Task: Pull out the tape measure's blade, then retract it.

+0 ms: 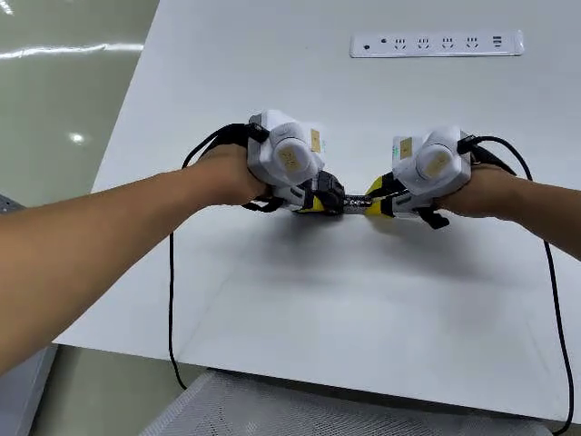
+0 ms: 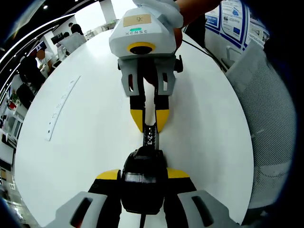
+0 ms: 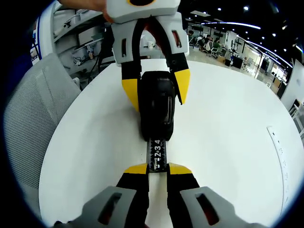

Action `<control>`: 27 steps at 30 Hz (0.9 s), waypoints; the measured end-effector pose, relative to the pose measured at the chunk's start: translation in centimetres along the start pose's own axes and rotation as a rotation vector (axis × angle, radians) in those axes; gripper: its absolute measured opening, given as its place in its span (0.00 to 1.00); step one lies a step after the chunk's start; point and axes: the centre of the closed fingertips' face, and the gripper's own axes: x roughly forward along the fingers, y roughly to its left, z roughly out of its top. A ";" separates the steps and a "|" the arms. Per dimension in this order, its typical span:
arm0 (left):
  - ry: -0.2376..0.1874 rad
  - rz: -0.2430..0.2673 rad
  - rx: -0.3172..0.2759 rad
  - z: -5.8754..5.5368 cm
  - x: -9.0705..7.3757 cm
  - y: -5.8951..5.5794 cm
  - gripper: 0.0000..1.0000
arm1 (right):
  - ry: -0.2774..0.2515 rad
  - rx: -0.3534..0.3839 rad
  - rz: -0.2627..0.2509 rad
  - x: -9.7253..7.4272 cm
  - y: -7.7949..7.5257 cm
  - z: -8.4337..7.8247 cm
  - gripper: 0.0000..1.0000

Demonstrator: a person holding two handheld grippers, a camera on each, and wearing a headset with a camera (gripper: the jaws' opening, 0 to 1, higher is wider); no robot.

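Left gripper view, entry one: my left gripper (image 2: 142, 175), count one, jaws clenched on the black tape measure (image 2: 142, 187), count one, with one yellow-tipped jaw on each side of the case. The case sits low over the white table (image 2: 80, 142). I cannot tell whether it touches the surface.

Entry two: blade (image 2: 149, 137), count one. A short length shows out of the case and runs straight ahead. The printed digits 1 to 4 read clearly in the right gripper view.

Entry three: my right gripper (image 2: 149, 122), count one, facing the left one nose to nose, its two jaws pinched on the blade's free end.

Entry four: hands, count two, one behind each gripper.

Entry five: black cables (image 1: 171, 300), count two, one trailing from each gripper toward the near table edge.

Entry six: white power strip (image 1: 436, 44), count one, lying flat at the far side of the table, well apart from the grippers.

Entry seven: grey mesh chair (image 1: 263, 409), count one, just under the near edge.
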 end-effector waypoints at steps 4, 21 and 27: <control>0.000 0.000 -0.001 0.0 0.0 0.0 0.30 | 0.002 0.007 -0.001 -0.4 -0.1 -0.5 0.09; -0.004 -0.002 -0.006 0.1 -0.1 0.0 0.30 | 0.010 0.024 -0.010 -2.4 -0.1 -2.5 0.09; 0.000 -0.002 -0.005 0.1 -0.1 0.0 0.30 | 0.015 0.033 -0.013 -3.3 0.0 -3.5 0.09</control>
